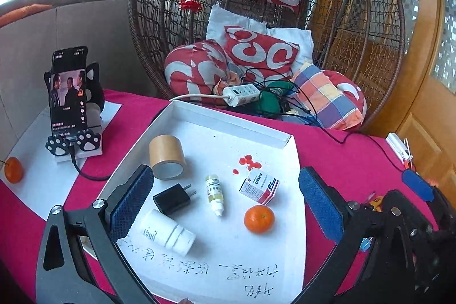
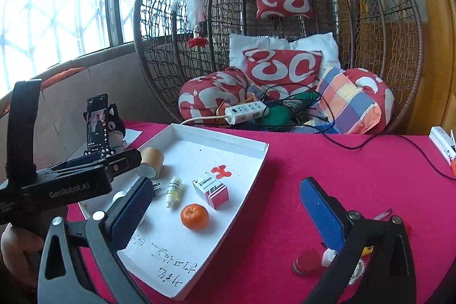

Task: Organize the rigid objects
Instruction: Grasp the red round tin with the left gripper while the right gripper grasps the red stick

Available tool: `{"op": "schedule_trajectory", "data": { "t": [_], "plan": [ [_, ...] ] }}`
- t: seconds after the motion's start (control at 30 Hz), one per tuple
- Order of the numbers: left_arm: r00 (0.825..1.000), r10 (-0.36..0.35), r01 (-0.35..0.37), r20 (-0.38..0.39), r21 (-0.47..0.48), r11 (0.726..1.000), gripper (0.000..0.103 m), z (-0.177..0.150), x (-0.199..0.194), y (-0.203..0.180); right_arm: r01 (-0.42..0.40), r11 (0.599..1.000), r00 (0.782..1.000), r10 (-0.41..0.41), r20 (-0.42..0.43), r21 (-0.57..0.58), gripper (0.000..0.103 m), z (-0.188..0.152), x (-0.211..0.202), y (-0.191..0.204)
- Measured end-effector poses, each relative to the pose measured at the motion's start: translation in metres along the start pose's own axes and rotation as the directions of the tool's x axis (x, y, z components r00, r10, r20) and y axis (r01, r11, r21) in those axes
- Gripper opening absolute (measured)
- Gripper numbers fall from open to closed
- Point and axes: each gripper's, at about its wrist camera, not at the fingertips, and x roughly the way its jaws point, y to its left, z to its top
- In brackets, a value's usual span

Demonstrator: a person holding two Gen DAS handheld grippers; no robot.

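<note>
You have two tangerines [image 1: 259,218] [image 1: 13,169], one tape roll [image 1: 167,157], one charger plug [image 1: 173,199], one dropper bottle [image 1: 215,194], one pill bottle [image 1: 168,232], one medicine box [image 1: 258,187].

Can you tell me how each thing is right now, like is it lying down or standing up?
Left gripper: open, holding nothing.
Right gripper: open, holding nothing.
Tape roll: tipped on its side.
White pill bottle: lying down, capped.
Dropper bottle: lying down.
Medicine box: closed.
Phone: upright, screen on.
</note>
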Motion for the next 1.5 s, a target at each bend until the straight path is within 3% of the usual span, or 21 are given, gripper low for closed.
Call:
{"op": "schedule_trajectory", "data": {
  "t": [0.27, 0.53, 0.73, 0.9, 1.0, 1.13, 1.23, 1.5],
  "plan": [
    [1.0, -0.029, 0.029, -0.01, 0.037, 0.999, 0.103, -0.003, -0.006, -0.018, 0.11, 0.991, 0.988, -0.118, 0.095, 0.078, 0.103, 0.01, -0.04, -0.046],
    [0.995, -0.088, 0.094, -0.047, 0.149, 0.984, 0.103, -0.017, -0.001, -0.064, 0.206, 0.958, 0.969, -0.228, 0.096, 0.202, 0.103, 0.0, -0.061, -0.105],
    [0.961, -0.236, 0.261, -0.145, 0.187, 0.947, 0.103, -0.041, 0.01, -0.111, 0.273, 0.919, 0.954, -0.297, 0.046, 0.283, 0.103, -0.023, -0.068, -0.145],
    [0.942, -0.22, 0.285, -0.252, 0.26, 0.923, 0.103, -0.066, 0.03, -0.154, 0.336, 0.875, 0.937, -0.349, -0.027, 0.35, 0.103, -0.044, -0.068, -0.182],
    [0.921, -0.207, 0.299, -0.329, 0.262, 0.917, 0.103, -0.081, 0.046, -0.167, 0.363, 0.858, 0.931, -0.353, -0.095, 0.364, 0.103, -0.057, -0.061, -0.206],
    [0.915, -0.178, 0.299, -0.363, 0.311, 0.902, 0.103, -0.093, 0.061, -0.178, 0.297, 0.932, 0.946, -0.257, -0.198, 0.209, 0.103, -0.071, -0.034, -0.217],
    [0.916, -0.16, 0.291, -0.367, 0.336, 0.896, 0.103, -0.098, 0.068, -0.182, 0.254, 0.967, 0.931, -0.235, -0.278, 0.033, 0.103, -0.084, -0.013, -0.209],
    [0.919, -0.133, 0.27, -0.372, 0.346, 0.898, 0.103, -0.103, 0.087, -0.186, 0.151, 0.984, 0.909, -0.176, -0.377, -0.096, 0.103, -0.093, 0.025, -0.207]
  ]
}}
